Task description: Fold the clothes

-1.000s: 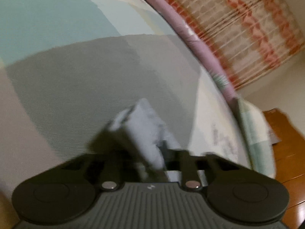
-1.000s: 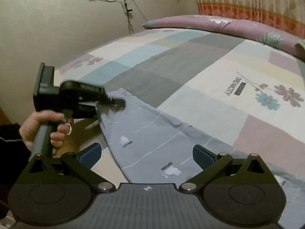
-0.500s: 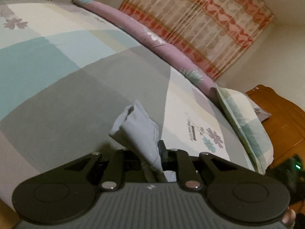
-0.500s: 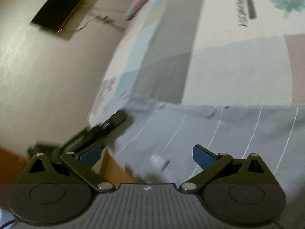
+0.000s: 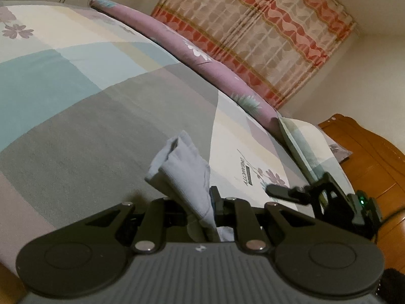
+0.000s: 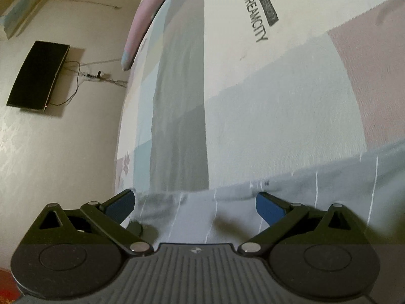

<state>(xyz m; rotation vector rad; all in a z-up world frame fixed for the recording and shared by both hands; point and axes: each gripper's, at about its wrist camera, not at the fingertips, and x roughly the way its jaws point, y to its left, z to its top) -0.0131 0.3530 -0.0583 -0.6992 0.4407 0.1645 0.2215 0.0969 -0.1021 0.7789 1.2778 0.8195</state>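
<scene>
We're at the pickup stage of the fold: one corner secured, second one not yet taken.

Left gripper: jaws nearly together, clamped on a bunched corner of the pale grey-blue cotton garment with thin white stripes. The pinched cloth stands up ahead of the fingers, lifted off the patchwork bedspread of grey, teal and cream blocks.

Right gripper: jaws spread wide, nothing held. Its blue-padded fingertips sit over the garment, straddling its far hem. Whether the pads touch the cloth, we can't tell.

The garment lies flat along the near side of the bedspread, with only the left-hand corner raised.

Our read on the next move: right jaws need to settle over the hem edge and close on a single matching corner, not a fold of the middle. Then both hands lift and carry together. Risk: grabbing bedspread along with the cloth.

View differences:
- Left wrist view shows the grip itself, plus the right gripper as a dark shape at the right edge. It also shows the purple floral bolster and the red-and-cream curtain. The flat part of the garment is hidden.
- Right wrist view shows the garment's spread, stripes and hem line, and the black wall-mounted screen. The left gripper isn't in it.
</scene>
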